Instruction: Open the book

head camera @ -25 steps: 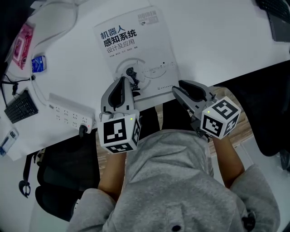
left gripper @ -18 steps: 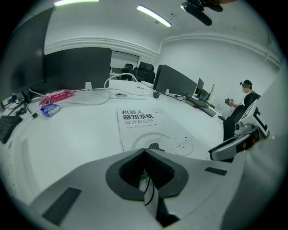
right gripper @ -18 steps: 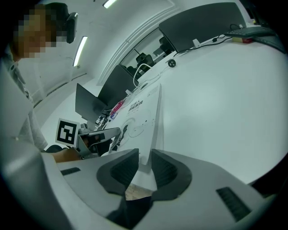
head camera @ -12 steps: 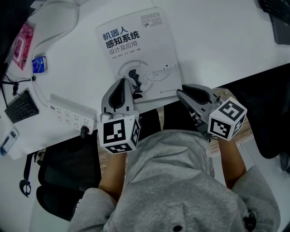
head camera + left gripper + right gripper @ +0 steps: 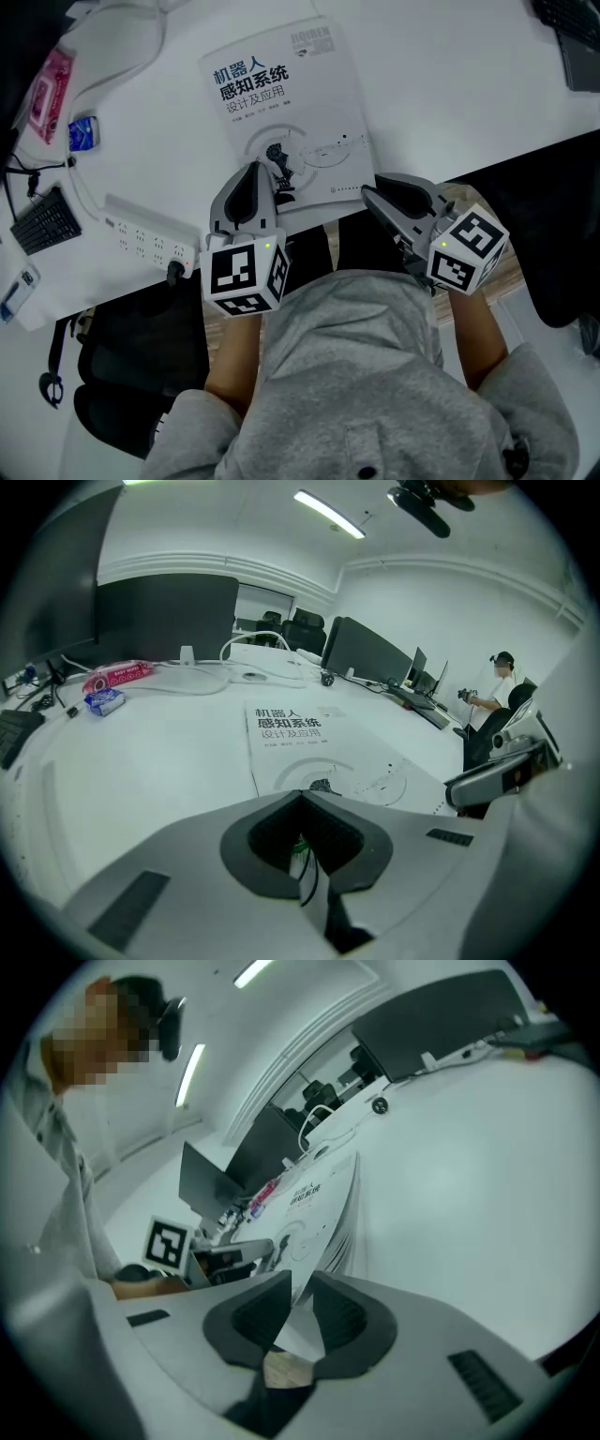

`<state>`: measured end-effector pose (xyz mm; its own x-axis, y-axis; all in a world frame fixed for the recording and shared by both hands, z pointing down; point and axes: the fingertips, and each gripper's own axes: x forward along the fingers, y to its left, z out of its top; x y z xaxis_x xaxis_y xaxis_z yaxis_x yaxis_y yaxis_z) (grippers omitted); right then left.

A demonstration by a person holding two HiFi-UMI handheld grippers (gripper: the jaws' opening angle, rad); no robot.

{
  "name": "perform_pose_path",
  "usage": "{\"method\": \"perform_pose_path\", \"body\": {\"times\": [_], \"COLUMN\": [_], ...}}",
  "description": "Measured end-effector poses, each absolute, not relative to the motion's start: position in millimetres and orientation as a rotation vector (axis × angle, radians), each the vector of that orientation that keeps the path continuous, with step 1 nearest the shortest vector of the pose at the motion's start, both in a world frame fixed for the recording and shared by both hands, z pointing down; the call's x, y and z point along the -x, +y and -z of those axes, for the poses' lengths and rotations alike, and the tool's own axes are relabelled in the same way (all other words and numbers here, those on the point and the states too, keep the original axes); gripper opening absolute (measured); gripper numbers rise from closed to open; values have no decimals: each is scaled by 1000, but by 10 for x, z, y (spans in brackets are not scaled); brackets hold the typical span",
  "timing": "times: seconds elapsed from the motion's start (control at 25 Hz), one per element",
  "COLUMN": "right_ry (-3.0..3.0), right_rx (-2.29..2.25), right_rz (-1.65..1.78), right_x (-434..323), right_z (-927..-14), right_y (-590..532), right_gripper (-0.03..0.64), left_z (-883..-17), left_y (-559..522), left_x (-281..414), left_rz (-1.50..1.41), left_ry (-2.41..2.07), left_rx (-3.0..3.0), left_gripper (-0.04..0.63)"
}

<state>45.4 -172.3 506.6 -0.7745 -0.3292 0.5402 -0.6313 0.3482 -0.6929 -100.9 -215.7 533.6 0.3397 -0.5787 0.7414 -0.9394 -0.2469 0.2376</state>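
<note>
Head view: along the left edge of the white desk (image 5: 450, 103) lie a pink packet (image 5: 44, 94), a small blue packet (image 5: 82, 133) and a black keyboard (image 5: 42, 222). A white power strip (image 5: 141, 230) lies closer to the near edge. I judge these are set to the side so that the middle is free for the work.

The book (image 5: 281, 103) lies closed, cover up, at the middle of the near edge, and its near right corner reaches that edge.

The left gripper (image 5: 255, 167) has its jaws together with nothing between them. It points down at the book's near left corner, on the spine side. It is probably there to pin the book so it does not slide, though I cannot tell whether it touches the cover.

The right gripper (image 5: 368, 192) sits at the near right corner. Its jaws have just been closing, and the right gripper view shows them clamped on that corner, which runs between the pads. I cannot tell whether they pinch the cover alone or some pages too. Taking the free corner opposite the spine suits lifting the cover over.

Counted: one book, two grippers, one power strip, one keyboard, two packets.
</note>
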Motion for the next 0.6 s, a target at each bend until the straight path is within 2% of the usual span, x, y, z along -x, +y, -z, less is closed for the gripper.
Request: {"method": "perform_pose_path", "body": {"times": [0.08, 0.2, 0.36, 0.6], "right_ry": [-2273, -2207, -2257, -2256], "right_rx": [-873, -897, -827, -826], "right_rz": [-1512, -1479, -1706, -1659], "right_x": [-469, -492, -368, -358], "right_z": [-5118, -5246, -5129, -5131], "right_y": [-1723, -1693, -1739, -1751], "right_gripper": [81, 81, 81, 80], "left_z": [-5334, -5331, -5340, -5347], "left_y": [-2152, -2145, -2156, -2158], "left_x": [1009, 1017, 1030, 1013], "left_rz": [-685, -682, -648, -616], "left_ry": [-1331, -1340, -1346, -1324], "left_rx": [-1938, -1942, -1933, -1935], "left_gripper": [8, 8, 8, 9]}}
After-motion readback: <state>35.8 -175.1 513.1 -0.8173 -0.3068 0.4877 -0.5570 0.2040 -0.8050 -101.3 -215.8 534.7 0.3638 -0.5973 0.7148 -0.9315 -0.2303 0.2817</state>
